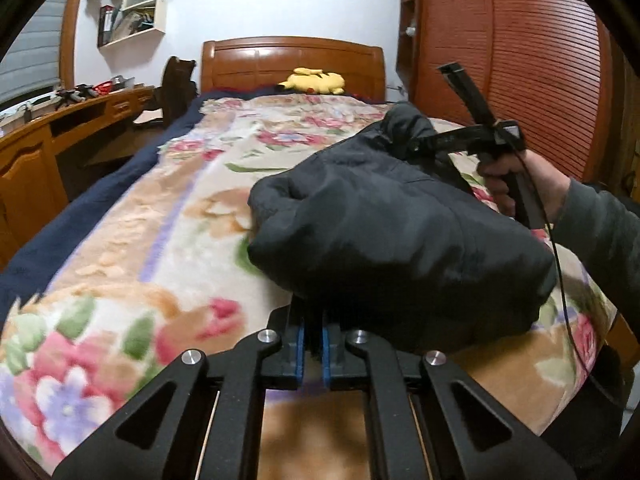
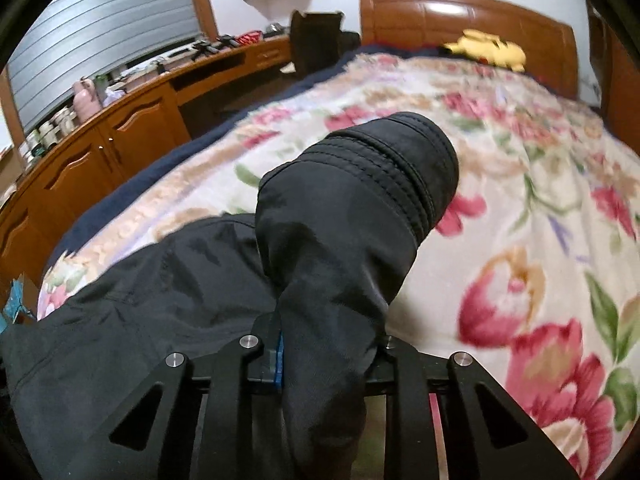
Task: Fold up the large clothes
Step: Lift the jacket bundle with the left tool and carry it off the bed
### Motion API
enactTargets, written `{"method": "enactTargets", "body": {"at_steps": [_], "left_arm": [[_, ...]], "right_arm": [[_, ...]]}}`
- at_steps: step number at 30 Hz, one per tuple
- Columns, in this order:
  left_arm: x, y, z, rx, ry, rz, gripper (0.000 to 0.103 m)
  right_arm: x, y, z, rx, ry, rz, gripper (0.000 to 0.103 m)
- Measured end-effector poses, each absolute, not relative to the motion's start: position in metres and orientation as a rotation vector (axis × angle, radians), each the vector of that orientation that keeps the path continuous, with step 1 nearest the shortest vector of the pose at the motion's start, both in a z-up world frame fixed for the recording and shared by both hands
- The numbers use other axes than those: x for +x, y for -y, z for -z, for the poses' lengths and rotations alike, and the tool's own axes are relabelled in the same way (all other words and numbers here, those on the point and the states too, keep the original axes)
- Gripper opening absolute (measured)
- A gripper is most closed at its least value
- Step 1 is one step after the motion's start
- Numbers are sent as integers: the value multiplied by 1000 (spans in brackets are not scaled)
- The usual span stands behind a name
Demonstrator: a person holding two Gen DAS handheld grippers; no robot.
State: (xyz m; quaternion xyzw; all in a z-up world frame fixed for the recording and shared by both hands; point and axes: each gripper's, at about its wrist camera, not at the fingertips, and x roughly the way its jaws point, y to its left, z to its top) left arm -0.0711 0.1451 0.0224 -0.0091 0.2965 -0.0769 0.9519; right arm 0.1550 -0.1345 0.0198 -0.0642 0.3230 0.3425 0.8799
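my left gripper [image 1: 314, 344] clamped on the near edge of the black jacket [image 1: 400, 232], right gripper [image 2: 326, 344] pinching its sleeve, floral blanket [image 1: 160, 240] underneath

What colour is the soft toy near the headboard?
Yellow; the soft toy shows best in the left wrist view.

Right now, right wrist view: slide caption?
Right gripper clamps black jacket sleeve cuff above floral blanket.
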Motion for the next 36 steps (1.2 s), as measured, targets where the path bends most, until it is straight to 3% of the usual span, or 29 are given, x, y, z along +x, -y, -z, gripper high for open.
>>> {"method": "enactTargets", "body": {"at_steps": [10, 18, 26, 29, 33, 36], "left_arm": [[-105, -251, -41, -31, -549, -18, 6], [-135, -347, -52, -4, -511, -259, 6], [-151, -418, -15, -81, -585, -397, 6], [-150, -423, 4, -84, -611, -409, 6], [-160, -416, 7, -95, -590, -412, 7], [-164, -414, 4, -106, -580, -427, 13]], "right_arm": [[107, 38, -50, -172, -609, -826, 23], [83, -95, -82, -228, -554, -957, 22], [72, -211, -67, -351, -555, -1029, 24], [88, -236, -39, -425, -576, -978, 27], [112, -241, -5, -469, -648, -909, 38], [129, -224, 10, -442, -709, -896, 47]]}}
